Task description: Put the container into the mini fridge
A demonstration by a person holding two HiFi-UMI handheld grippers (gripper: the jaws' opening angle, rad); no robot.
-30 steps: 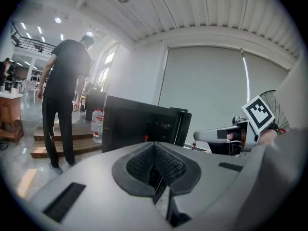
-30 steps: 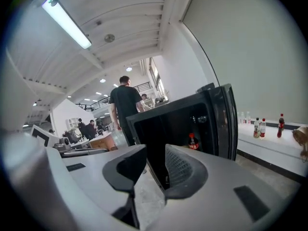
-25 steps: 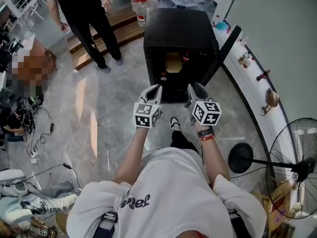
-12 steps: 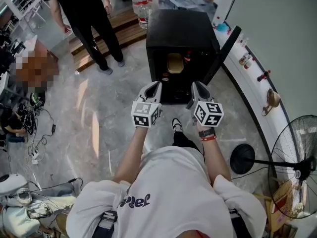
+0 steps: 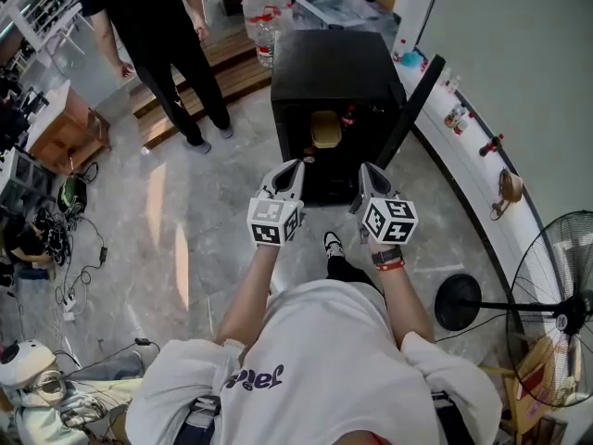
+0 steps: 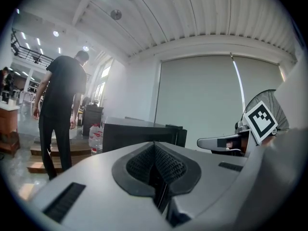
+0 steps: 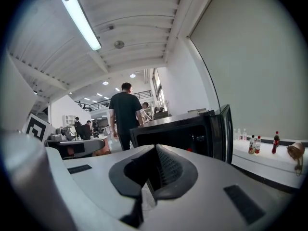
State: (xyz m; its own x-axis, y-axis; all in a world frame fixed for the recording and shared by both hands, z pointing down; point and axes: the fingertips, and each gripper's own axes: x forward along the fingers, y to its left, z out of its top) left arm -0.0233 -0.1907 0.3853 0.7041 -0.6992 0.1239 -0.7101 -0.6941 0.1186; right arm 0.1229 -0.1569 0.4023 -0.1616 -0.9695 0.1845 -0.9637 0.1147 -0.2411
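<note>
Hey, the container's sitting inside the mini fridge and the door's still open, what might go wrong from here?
The door stands wide open, so cold likely leaks out until it is swung shut. A hard slam might jolt the container on its shelf. A person in black stands close beside the mini fridge and may step into the way.

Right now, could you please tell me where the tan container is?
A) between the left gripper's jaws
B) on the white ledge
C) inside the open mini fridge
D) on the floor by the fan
C: the head view shows the container inside the mini fridge, whose door stands open.
</note>
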